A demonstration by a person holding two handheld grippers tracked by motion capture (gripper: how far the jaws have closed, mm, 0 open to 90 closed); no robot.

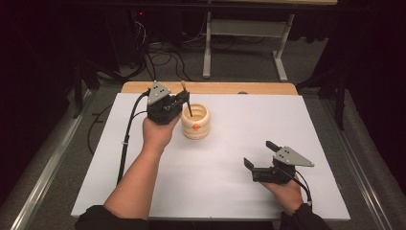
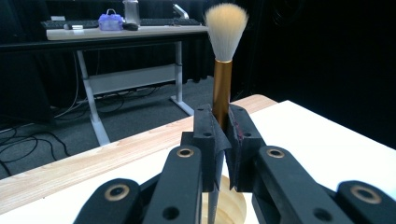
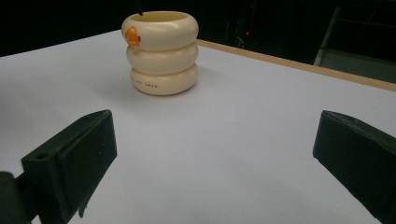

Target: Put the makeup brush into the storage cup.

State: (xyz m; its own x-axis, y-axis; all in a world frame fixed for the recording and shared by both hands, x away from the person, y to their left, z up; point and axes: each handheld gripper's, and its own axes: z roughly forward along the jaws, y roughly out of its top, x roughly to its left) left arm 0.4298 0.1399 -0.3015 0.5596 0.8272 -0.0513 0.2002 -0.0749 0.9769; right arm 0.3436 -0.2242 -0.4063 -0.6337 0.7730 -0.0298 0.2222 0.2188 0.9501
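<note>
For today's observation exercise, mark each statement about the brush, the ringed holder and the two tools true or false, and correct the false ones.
1. The left tool is shut on the brush. True.
2. The brush is held bristles down. False: the bristles point up, and the handle's dark end reaches down into the holder.
3. The right tool holds the holder. False: its jaws stand wide open with nothing between them, apart from the holder.
4. The holder stands upright on the white table. True.
5. The holder bears a blue mark. False: the mark is orange.
</note>
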